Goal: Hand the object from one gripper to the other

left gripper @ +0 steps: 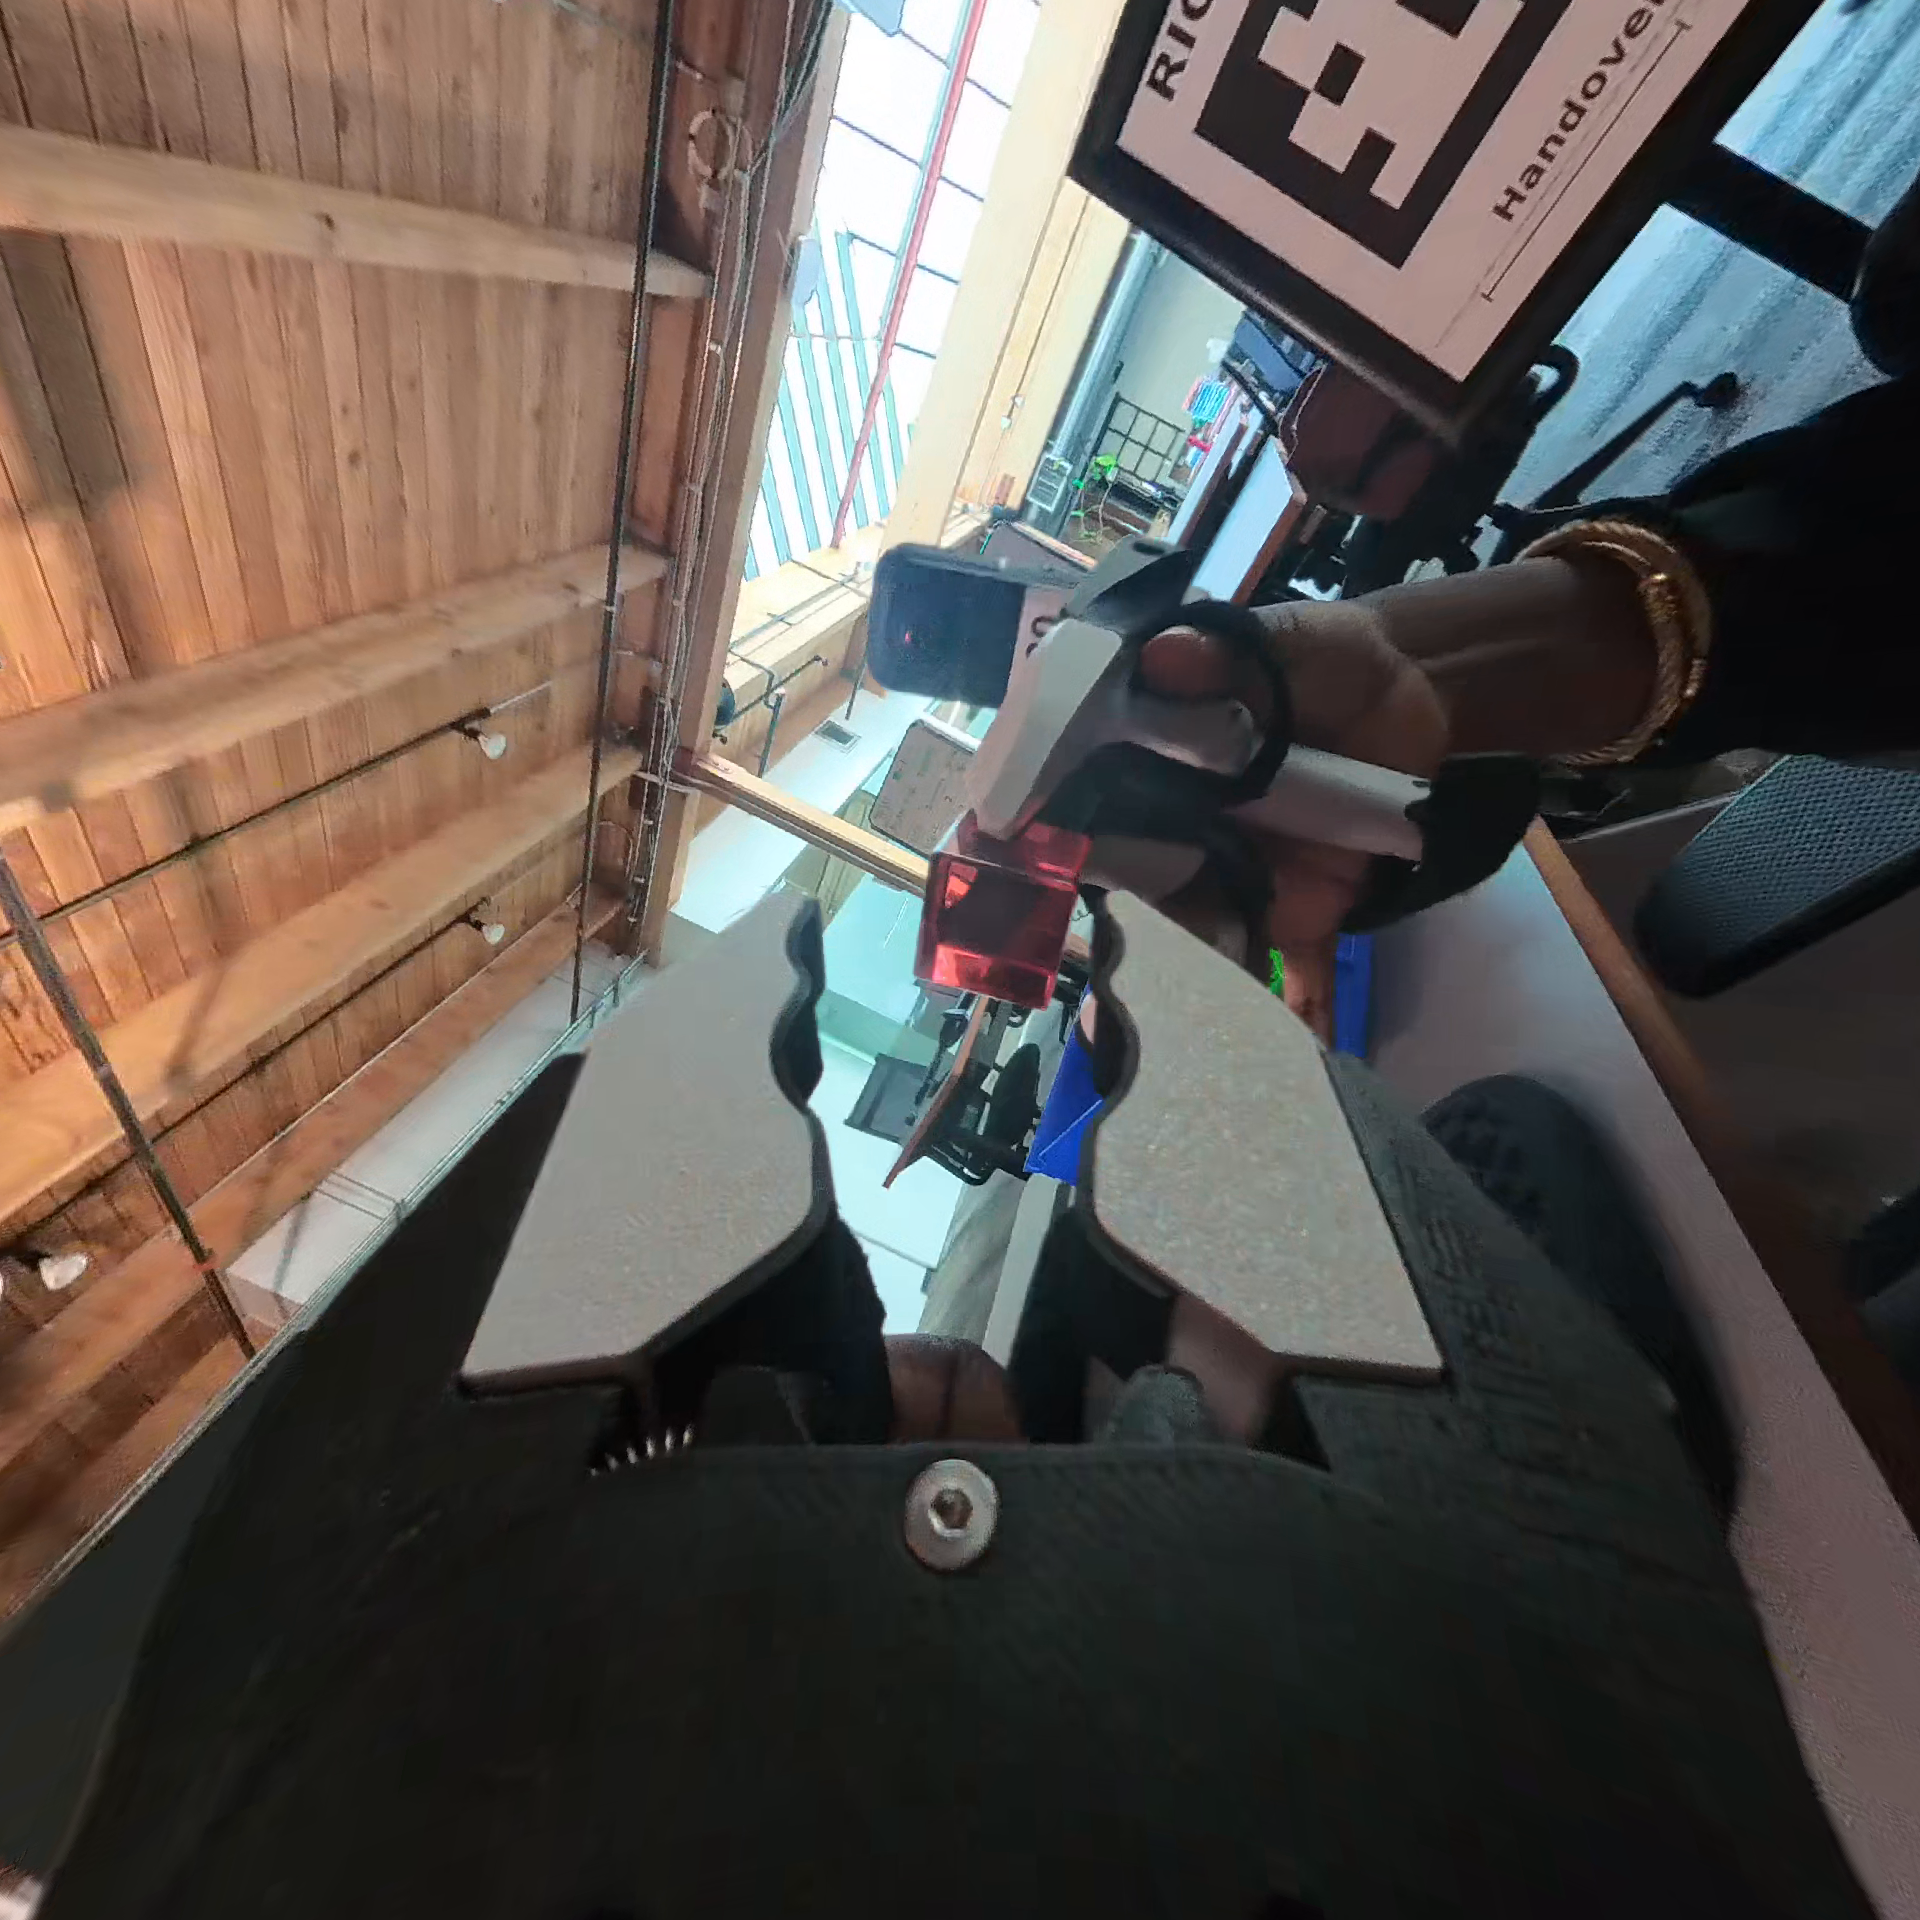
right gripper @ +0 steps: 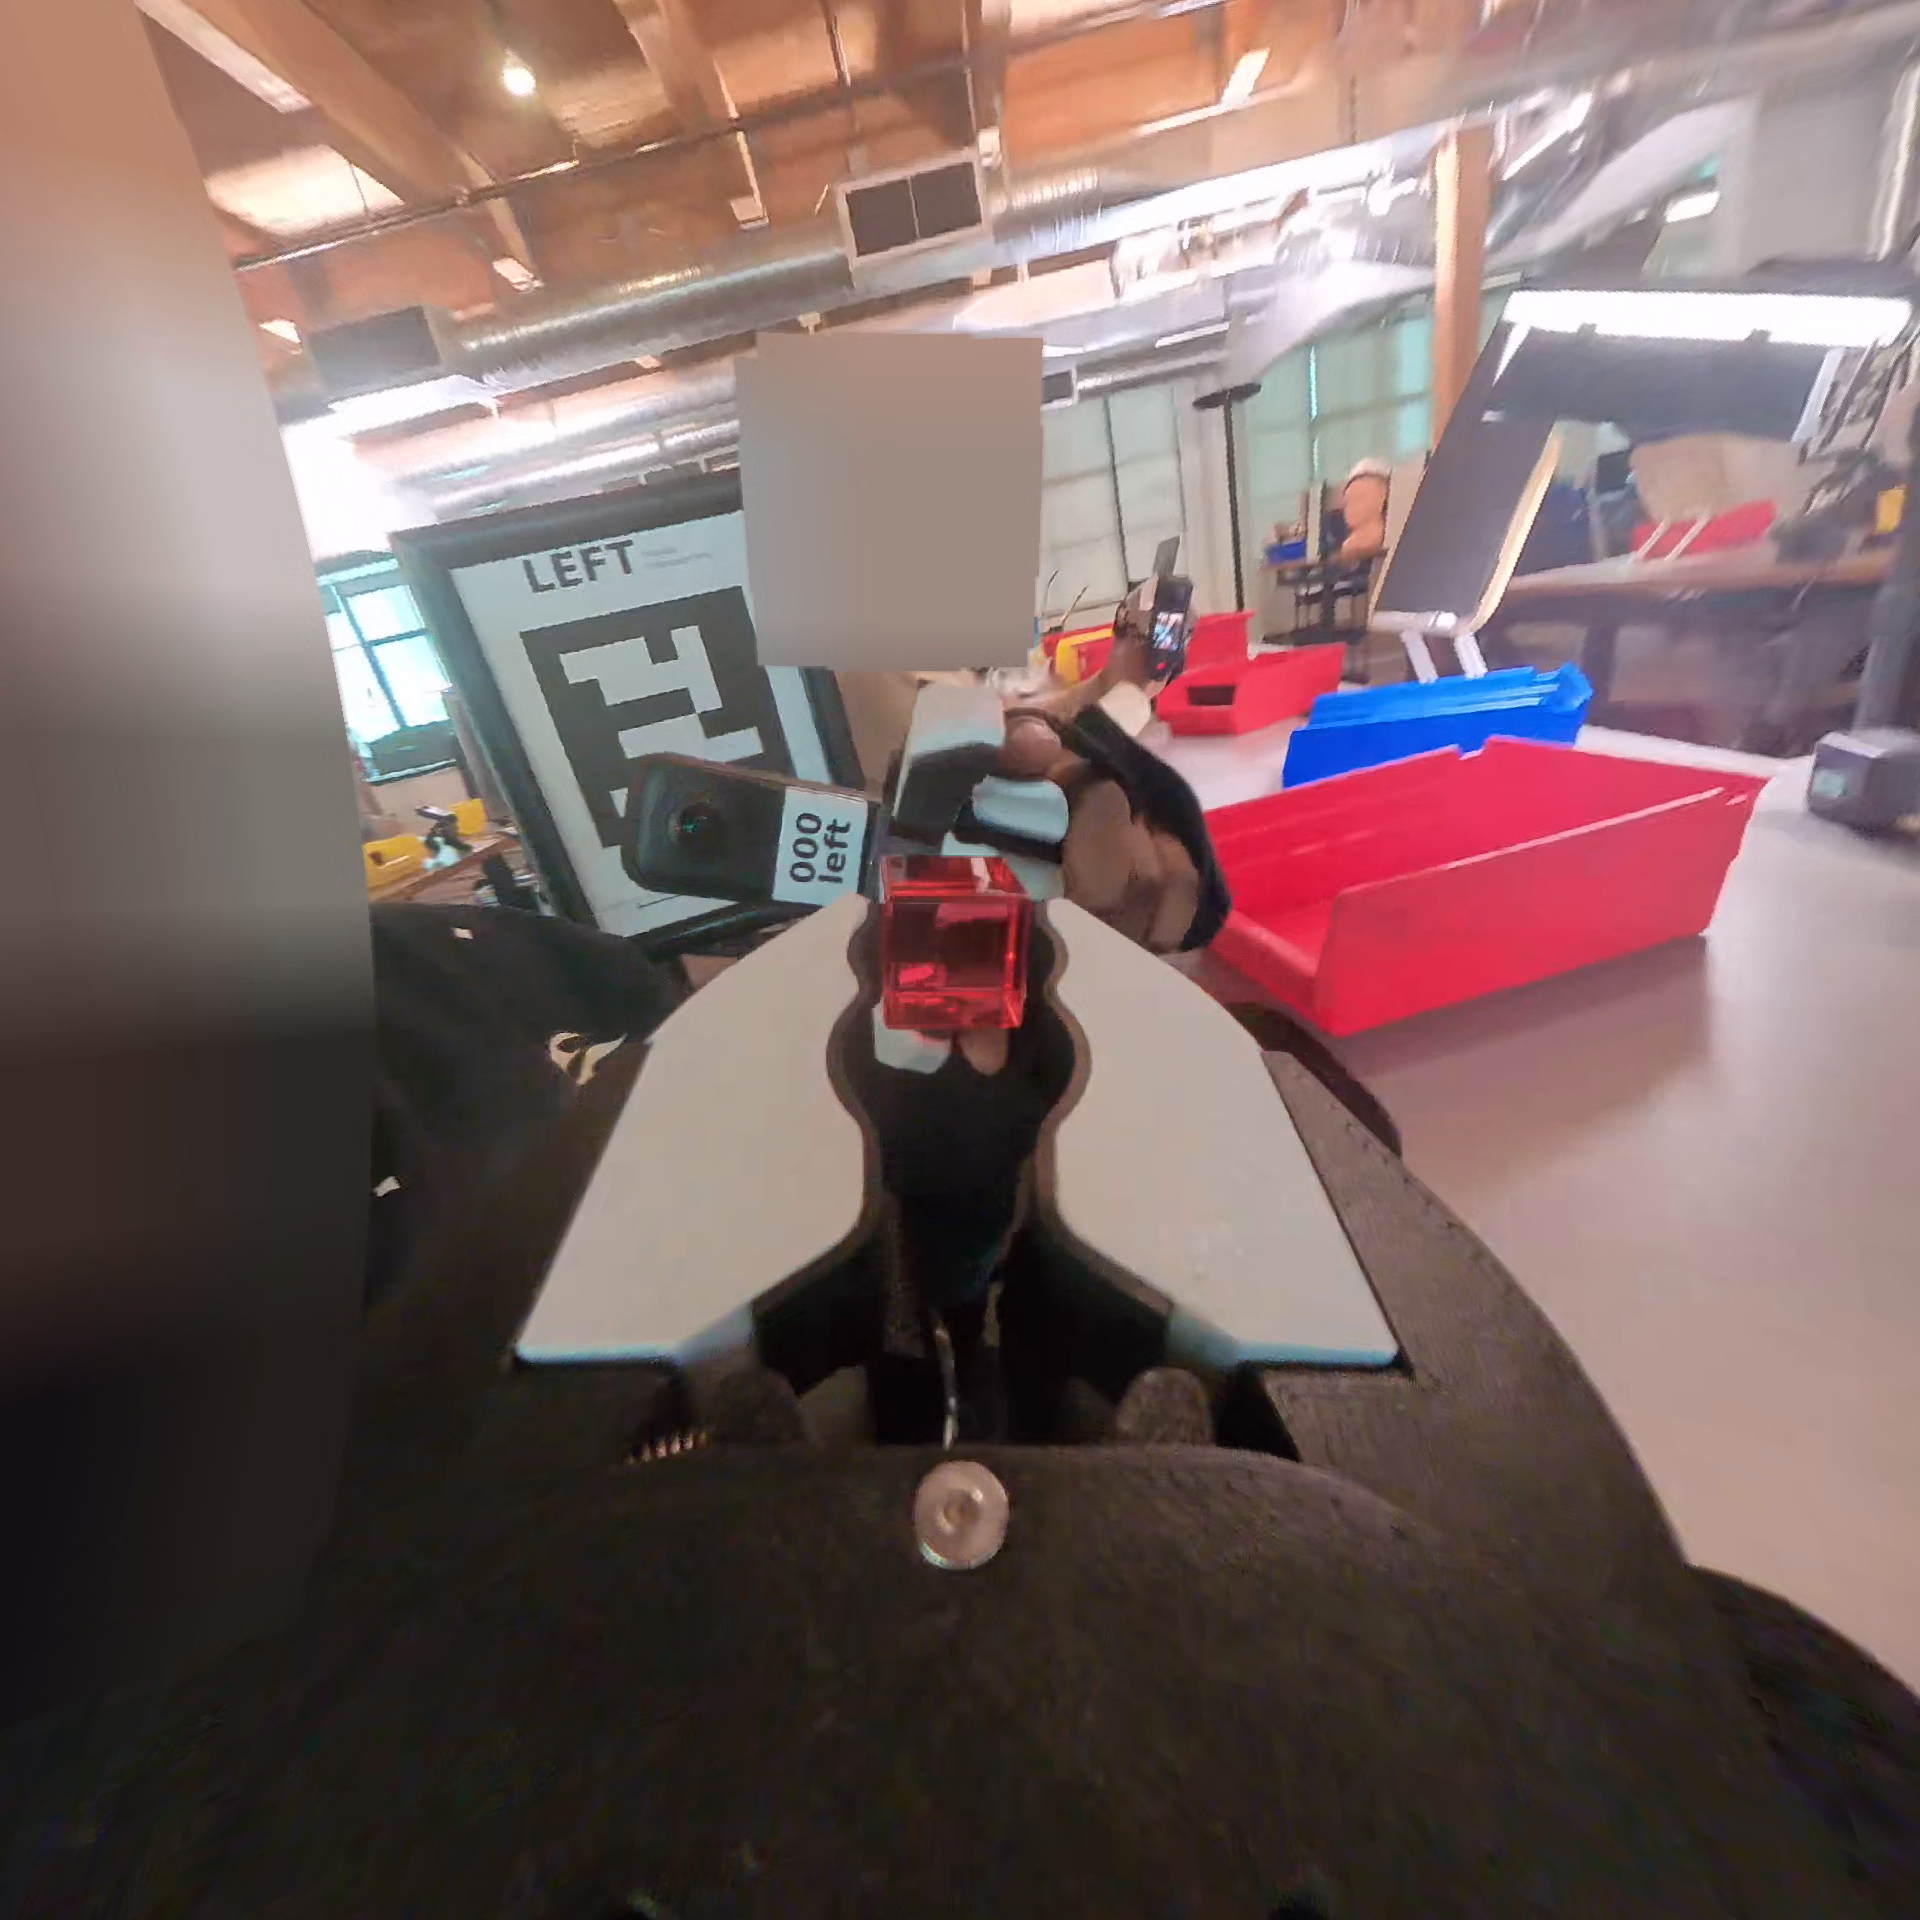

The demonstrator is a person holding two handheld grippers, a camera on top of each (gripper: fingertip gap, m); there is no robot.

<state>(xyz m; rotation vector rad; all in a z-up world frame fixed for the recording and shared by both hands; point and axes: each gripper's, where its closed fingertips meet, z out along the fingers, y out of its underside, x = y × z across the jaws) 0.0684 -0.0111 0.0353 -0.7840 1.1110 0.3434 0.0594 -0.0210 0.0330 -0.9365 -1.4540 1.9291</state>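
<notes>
Red cube (right gripper: 951,956) handover caught at its halfway point, in the air and clear of the grey desk (right gripper: 1662,1143), with neither the pass finished nor the receiving side closed.

On the desk, a long red bin (right gripper: 1455,883) lies toward the far right edge, with blue bins (right gripper: 1434,717) stacked just behind it; none of them plays a part in the exchange.

The right gripper (right gripper: 954,935) carries the load: its two grey fingers press against opposite sides of the cube at the very tips, clamped on it as far as the right wrist view shows. In the left wrist view, the right hand (left gripper: 1351,707) squeezes that gripper's handle, and the cube juts out past one grey finger.

The left gripper (left gripper: 956,935) is spread wide, with daylight between its fingers. The cube sits just beyond the tips, nearer the right-hand finger than the other, and touches neither as far as can be seen.

Done, by this reading: the cube is lifted and presented. Left to do: bring the left fingers around it, close them, then let go with the right.

The cube itself is see-through red with flat, glossy faces and crisp edges, catching bright reflections. It looks hard and slick, so a hold at the fingertips alone could slip.
</notes>
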